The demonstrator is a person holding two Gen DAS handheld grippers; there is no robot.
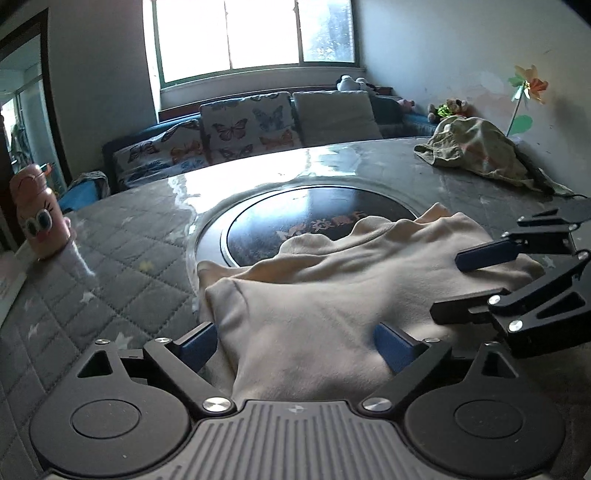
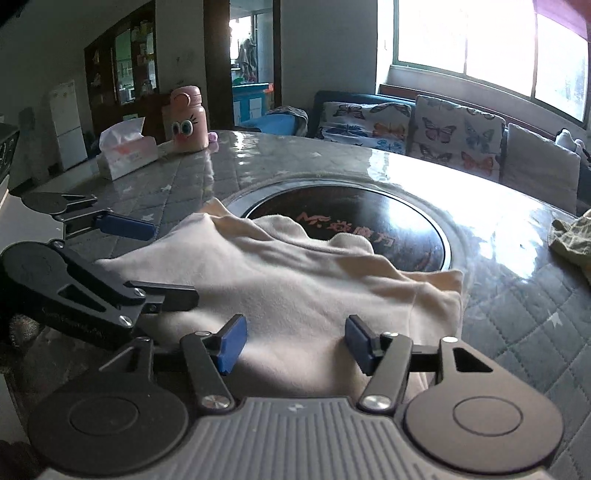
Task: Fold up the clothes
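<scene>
The soft, floppy cream cotton garment [image 1: 332, 280], folded on the quilted grey desk [image 1: 122, 236], is being hovered over by both released grippers, left gripper [image 1: 295, 347] and right gripper [image 2: 291, 341], so it's probably best being pinched at the near edge corners.

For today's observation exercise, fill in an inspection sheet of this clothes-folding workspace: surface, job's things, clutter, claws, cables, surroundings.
Surface: quilted grey table cover under a glossy sheet, with a dark round inset plate in the middle.
Job's things: cream garment lying partly folded, its far edge over the inset plate; olive garment crumpled at the far side of the table.
Clutter: pink bottle with cartoon eyes; tissue box beside it.
Claws: left claw open wide, cream cloth between its fingers, not pinched; right claw open over the near edge of the same cloth.
Cables: nothing seen.
Surroundings: sofa with butterfly cushions, bright window, paper pinwheel on the wall.
</scene>
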